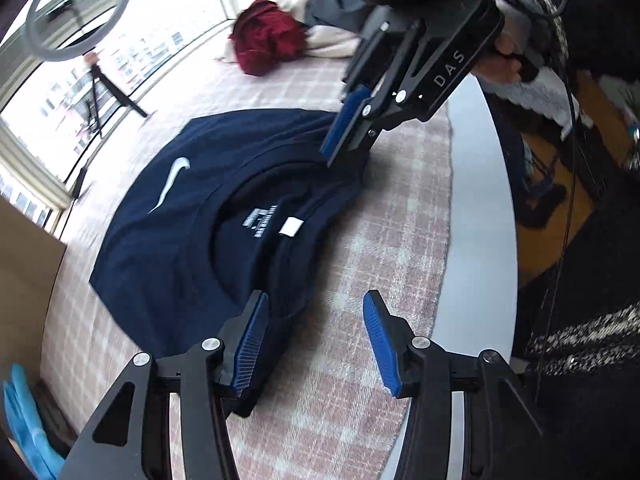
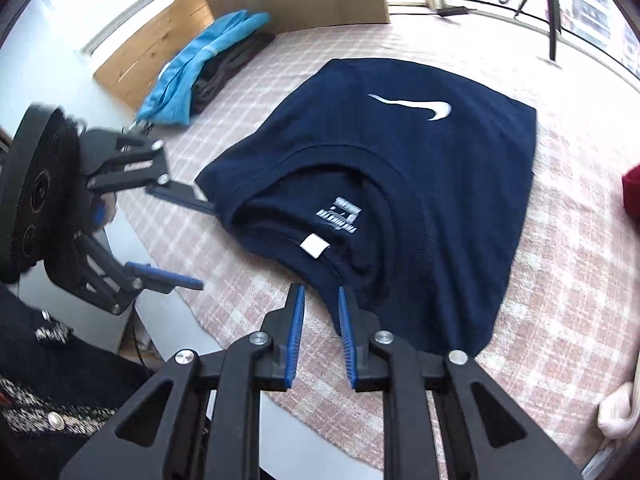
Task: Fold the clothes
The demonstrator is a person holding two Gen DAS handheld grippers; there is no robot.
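Nearest to us, our left gripper (image 1: 316, 344) stands with its 2 blue pads apart at the navy T-shirt's (image 1: 208, 216) near shoulder edge. 1 pad lies over the cloth, the other over bare blanket, and nothing is pinched between them. Our right gripper (image 2: 322, 336) has its pads narrowly apart at the shirt's other near corner. A tongue of navy fabric reaches toward the gap, but we see daylight on both sides of it, so we judge the pads are not pressing.

The shirt lies flat on the pink checked blanket (image 1: 392, 216), collar toward us, with the white neck tag (image 2: 314, 246) showing and the white swoosh (image 2: 416, 106) beyond it. It already looks narrowed to a rectangle, so we judge the next fold runs from the collar end toward the far hem.

To do this well, we should set each pad pair squarely over both layers at the 2 near corners and close fully before lifting. Then we carry both corners together so the edge stays straight.

Both grippers point steeply down at the shirt, the left tilted across from the side. A hand (image 1: 504, 60) in a speckled sleeve holds the right one.

Beyond the shirt's far hem sit a red garment (image 1: 268, 40) and a white one (image 1: 332, 40). A blue garment (image 2: 200, 72) lies off to the shirt's left.
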